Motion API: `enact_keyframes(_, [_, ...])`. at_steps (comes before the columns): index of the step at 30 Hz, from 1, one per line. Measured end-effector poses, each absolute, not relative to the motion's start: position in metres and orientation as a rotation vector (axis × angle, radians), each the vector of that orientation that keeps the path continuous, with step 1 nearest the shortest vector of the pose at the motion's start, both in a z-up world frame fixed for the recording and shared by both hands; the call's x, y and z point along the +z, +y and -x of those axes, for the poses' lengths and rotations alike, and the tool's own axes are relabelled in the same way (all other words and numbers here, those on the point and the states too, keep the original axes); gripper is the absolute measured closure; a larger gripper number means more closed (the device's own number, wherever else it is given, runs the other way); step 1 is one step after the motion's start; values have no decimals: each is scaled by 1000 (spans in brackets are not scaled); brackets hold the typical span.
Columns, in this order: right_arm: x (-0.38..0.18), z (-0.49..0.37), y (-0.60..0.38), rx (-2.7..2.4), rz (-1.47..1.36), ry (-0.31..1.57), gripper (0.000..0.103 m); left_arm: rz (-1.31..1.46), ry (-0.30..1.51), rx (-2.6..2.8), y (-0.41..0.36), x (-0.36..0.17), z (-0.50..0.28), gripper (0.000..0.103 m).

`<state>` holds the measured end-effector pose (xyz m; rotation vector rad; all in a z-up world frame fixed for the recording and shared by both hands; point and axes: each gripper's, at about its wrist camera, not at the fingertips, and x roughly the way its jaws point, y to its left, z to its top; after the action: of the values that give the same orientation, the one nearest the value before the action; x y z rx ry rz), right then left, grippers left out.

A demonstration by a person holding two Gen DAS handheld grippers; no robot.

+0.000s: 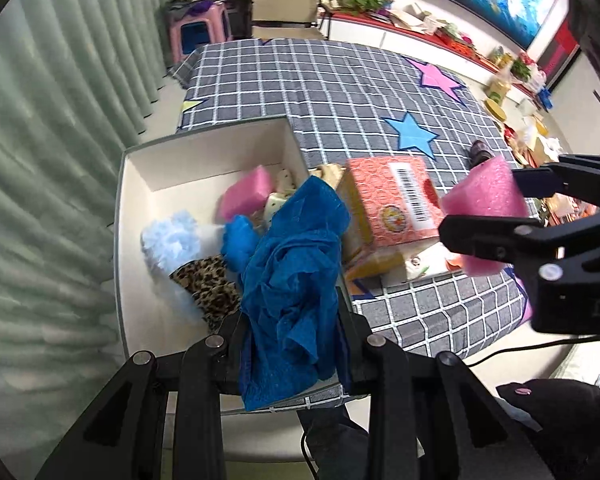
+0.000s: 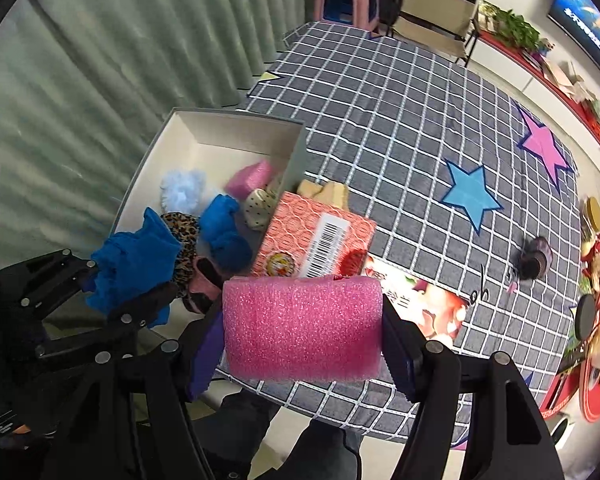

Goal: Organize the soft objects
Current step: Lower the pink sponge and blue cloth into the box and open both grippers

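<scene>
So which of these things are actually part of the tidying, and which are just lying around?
Part of the job:
- blue cloth in the left tongs
- pink foam in the right tongs
- white box with soft items already inside

Lying about:
- red carton
- small dark object
- pink stool
</scene>
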<state>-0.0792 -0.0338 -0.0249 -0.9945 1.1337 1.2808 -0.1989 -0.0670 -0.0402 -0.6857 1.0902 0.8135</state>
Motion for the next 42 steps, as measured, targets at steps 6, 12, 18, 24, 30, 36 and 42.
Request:
enact_keyframes(6, [-23,92,-21,1325,1008,1121,32,729,1077,903,-57,-43,219,68])
enact_keyframes(12, [-29,110,-5,1373,1022,1139,32,785,1091,965,-49,-54,240,68])
enact_keyframes(18, [-39,129,5,1413,1058,1162,32,841,1091,1008,-45,-63,250,68])
enact_keyframes(24, [-49,143,11,1436,1108,1168,32,875,1100,1027,-44,-71,257,68])
enact_keyframes(30, [-56,148,21,1446,1126,1177,32,893,1115,1039,-41,-79,258,68])
enact_keyframes(36, [-61,154,30,1451,1142,1183,32,903,1127,1050,-37,-85,258,68])
enact_keyframes(42, [-66,159,38,1450,1166,1181,32,909,1144,1043,-34,-92,257,68])
